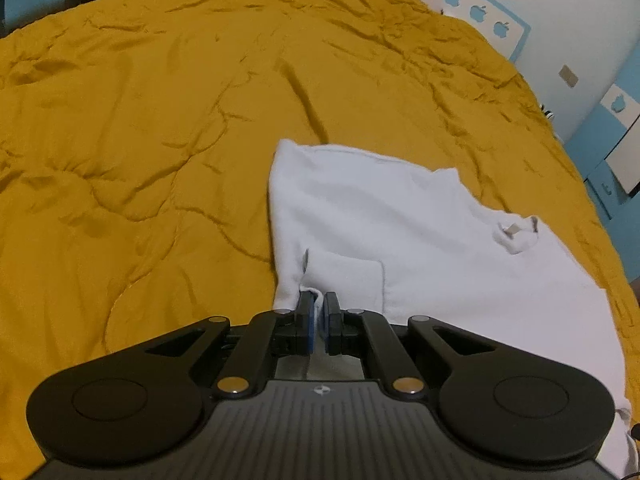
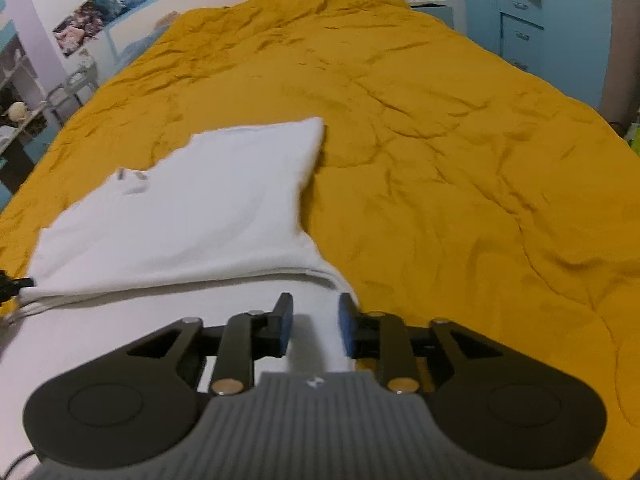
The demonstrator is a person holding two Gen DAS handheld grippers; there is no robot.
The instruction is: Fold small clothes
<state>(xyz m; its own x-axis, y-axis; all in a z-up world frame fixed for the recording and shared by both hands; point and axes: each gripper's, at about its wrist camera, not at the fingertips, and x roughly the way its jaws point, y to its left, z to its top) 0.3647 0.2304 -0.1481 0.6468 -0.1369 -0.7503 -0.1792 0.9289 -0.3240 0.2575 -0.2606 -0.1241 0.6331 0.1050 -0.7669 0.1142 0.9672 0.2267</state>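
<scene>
Closest to the left wrist camera, the left gripper [image 1: 319, 312] has its blue pads pressed together on a hem of the white T-shirt [image 1: 420, 248], pinching a thin fold of cloth near the chest pocket [image 1: 344, 280]. From there the shirt spreads away to the right across the mustard-yellow quilt [image 1: 140, 140], lying mostly flat, with the neck label [image 1: 516, 232] showing at the far side. It looks to me as though the shirt is already doubled over once, the pinched edge being carried across it.

Over on the right wrist camera, the right gripper [image 2: 315, 322] hangs low over the near edge of the same T-shirt [image 2: 200, 208], its jaws spread, with white cloth lying between and under them. The picture is a little blurred here, so I can't quite say whether either pad touches the cloth, but neither is pressing it. A doubled hem [image 2: 180, 284] runs just beyond the fingertips, and the quilt [image 2: 460, 180] lies bare to the right.

I judge the fold is midway: one side gripped, the other not. The next move calls for the right jaws to close on the near hem, so both hands can lift and lay the edge over evenly without dragging the shirt or bunching it.
</scene>
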